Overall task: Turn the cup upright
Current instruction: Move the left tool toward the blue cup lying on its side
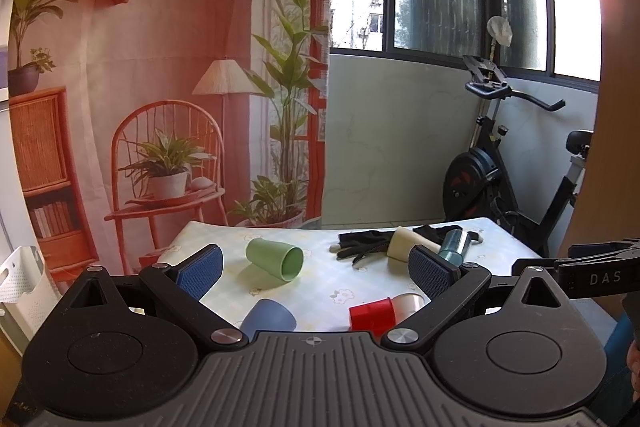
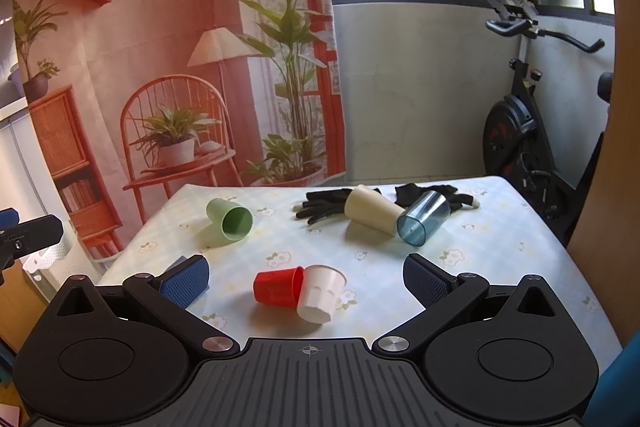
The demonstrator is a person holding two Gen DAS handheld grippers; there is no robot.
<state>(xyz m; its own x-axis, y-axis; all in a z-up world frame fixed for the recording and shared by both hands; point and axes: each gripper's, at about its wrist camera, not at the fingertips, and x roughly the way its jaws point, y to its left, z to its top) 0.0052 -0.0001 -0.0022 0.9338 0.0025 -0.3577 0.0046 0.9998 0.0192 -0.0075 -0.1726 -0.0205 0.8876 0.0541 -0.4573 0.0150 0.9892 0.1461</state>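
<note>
Left tongs (image 1: 316,269): I have them released, pads wide apart, nothing between them, held above the near side of the desk.
Right tongs (image 2: 306,277): released too, pads spread, held above the near edge of the desk (image 2: 500,239).
Landmark: I place everything from the red cup (image 2: 276,286), lying on its side near the front of the desk.
White cup (image 2: 321,293): touching the red cup on its right, tipped over, the two mouths meeting.
Blue cup (image 1: 267,317): left of the red cup, close to me, bottom up as far as I can tell.
Green cup (image 2: 229,218): behind the red cup and to the left, on its side, mouth toward me.
Cream cup (image 2: 372,210): behind the red cup and to the right, on its side.
Clear blue cup (image 2: 423,219): touching the cream cup, on its side.
Black gloves (image 2: 326,207): farther back still, partly under the cream cup.
</note>
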